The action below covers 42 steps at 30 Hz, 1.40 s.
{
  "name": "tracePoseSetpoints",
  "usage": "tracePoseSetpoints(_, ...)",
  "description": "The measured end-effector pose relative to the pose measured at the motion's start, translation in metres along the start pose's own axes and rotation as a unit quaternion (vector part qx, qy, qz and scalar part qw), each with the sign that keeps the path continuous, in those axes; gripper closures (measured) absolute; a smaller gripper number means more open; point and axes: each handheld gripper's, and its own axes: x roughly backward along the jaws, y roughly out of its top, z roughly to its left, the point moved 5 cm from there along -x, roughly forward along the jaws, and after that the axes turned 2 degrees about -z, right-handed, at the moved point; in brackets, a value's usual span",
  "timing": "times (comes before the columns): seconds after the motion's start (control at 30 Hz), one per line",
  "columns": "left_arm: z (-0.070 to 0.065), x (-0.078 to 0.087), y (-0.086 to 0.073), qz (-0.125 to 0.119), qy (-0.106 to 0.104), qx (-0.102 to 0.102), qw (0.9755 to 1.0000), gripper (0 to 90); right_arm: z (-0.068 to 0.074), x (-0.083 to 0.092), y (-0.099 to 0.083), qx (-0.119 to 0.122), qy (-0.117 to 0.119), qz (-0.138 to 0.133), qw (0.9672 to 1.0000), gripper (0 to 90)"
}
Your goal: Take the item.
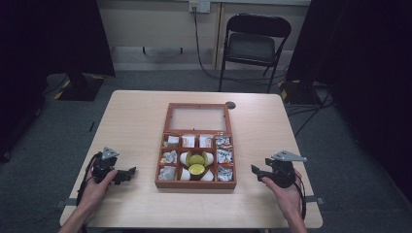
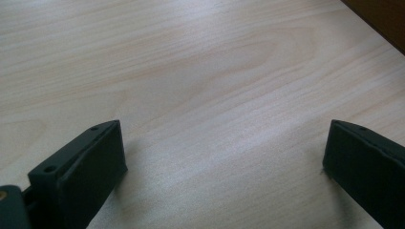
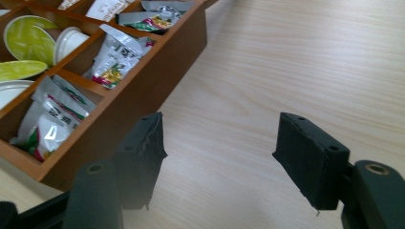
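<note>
— How are your tools set?

— My left tool (image 1: pixel 130 173) has its jaws spread wide with nothing between them, just bare surface (image 2: pixel 200 86). My right tool (image 3: pixel 219 152) is partly open, narrower than the left, and it holds and touches nothing.

— And your hands?

— My left hand (image 1: pixel 97 187) rests low on the surface, its tool aimed at the wooden box (image 1: pixel 196 183). My right hand (image 1: pixel 286 191) holds its tool just off the box's right wall, tips pointing at it.

— Where's the box?

— Mid-surface between both tools, lid open, with sachets (image 3: pixel 114 62) in the side compartments and round capsules (image 1: pixel 196 164) in the middle ones.
</note>
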Motion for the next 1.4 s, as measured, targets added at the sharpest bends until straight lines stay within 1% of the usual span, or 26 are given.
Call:
tracePoseSetpoints(0.1,0.000,0.000,0.000,-0.001,0.001,0.000,1.0000,0.0,0.003,0.000,0.002,0.004,0.000,-0.002,1.0000,34.5)
tracePoseSetpoints(0.2,0.000,0.000,0.000,-0.001,0.001,0.002,1.0000,0.0,0.009,0.001,0.007,0.010,0.008,-0.004,0.9999,38.2)
tracePoseSetpoints(0.33,0.000,0.000,0.000,-0.001,0.001,0.000,1.0000,0.0,0.013,-0.002,0.011,0.016,0.013,-0.005,0.9998,39.3)
tracePoseSetpoints(0.47,-0.001,-0.001,0.000,-0.002,0.002,0.004,1.0000,0.0,0.022,-0.004,0.019,0.023,0.025,-0.005,0.9994,42.7)
tracePoseSetpoints(0.5,-0.001,-0.001,0.000,-0.002,0.002,0.004,1.0000,0.0,0.022,-0.004,0.019,0.023,0.025,-0.005,0.9994,42.7)
tracePoseSetpoints(0.6,-0.001,0.000,0.000,-0.002,0.002,0.004,1.0000,0.0,0.030,-0.006,0.025,0.034,0.036,-0.006,0.9988,43.2)
tracePoseSetpoints(0.67,-0.001,0.000,0.000,-0.002,0.002,0.003,1.0000,0.0,0.032,-0.006,0.026,0.037,0.038,-0.006,0.9986,43.4)
tracePoseSetpoints(0.7,-0.001,0.000,0.000,-0.002,0.002,0.004,1.0000,0.0,0.036,-0.008,0.030,0.042,0.042,-0.007,0.9982,44.8)
tracePoseSetpoints(0.73,-0.001,0.000,0.000,-0.003,0.003,0.004,1.0000,0.0,0.037,-0.008,0.031,0.045,0.041,-0.005,0.9981,45.6)
tracePoseSetpoints(0.77,-0.001,0.000,0.000,-0.003,0.003,0.004,1.0000,0.1,0.037,-0.008,0.031,0.045,0.041,-0.005,0.9981,45.6)
tracePoseSetpoints(0.8,-0.001,0.000,0.000,-0.002,0.003,0.004,1.0000,0.1,0.041,-0.010,0.034,0.046,0.040,-0.009,0.9981,47.8)
tracePoseSetpoints(0.9,-0.001,0.000,0.000,-0.002,0.004,0.004,1.0000,0.1,0.045,-0.012,0.035,0.049,0.042,-0.007,0.9979,47.7)
tracePoseSetpoints(1.07,-0.001,0.000,0.000,-0.001,0.003,0.004,1.0000,0.1,0.053,-0.015,0.042,0.050,0.051,-0.012,0.9974,48.5)
tracePoseSetpoints(1.13,-0.001,0.000,0.000,-0.003,0.004,0.005,1.0000,0.1,0.058,-0.016,0.046,0.054,0.062,-0.014,0.9966,51.4)
tracePoseSetpoints(1.2,-0.001,0.000,0.000,-0.002,0.004,0.004,1.0000,0.1,0.063,-0.017,0.050,0.058,0.073,-0.018,0.9954,51.1)
tracePoseSetpoints(1.33,-0.001,0.000,0.000,-0.001,0.003,0.003,1.0000,0.1,0.076,-0.023,0.057,0.069,0.100,-0.022,0.9924,51.8)
tracePoseSetpoints(1.37,-0.001,0.000,0.000,-0.001,0.004,0.002,1.0000,0.1,0.081,-0.025,0.059,0.073,0.111,-0.023,0.9909,51.2)
tracePoseSetpoints(1.4,-0.001,0.000,0.000,-0.002,0.004,0.004,1.0000,0.1,0.084,-0.027,0.059,0.076,0.117,-0.021,0.9900,51.0)
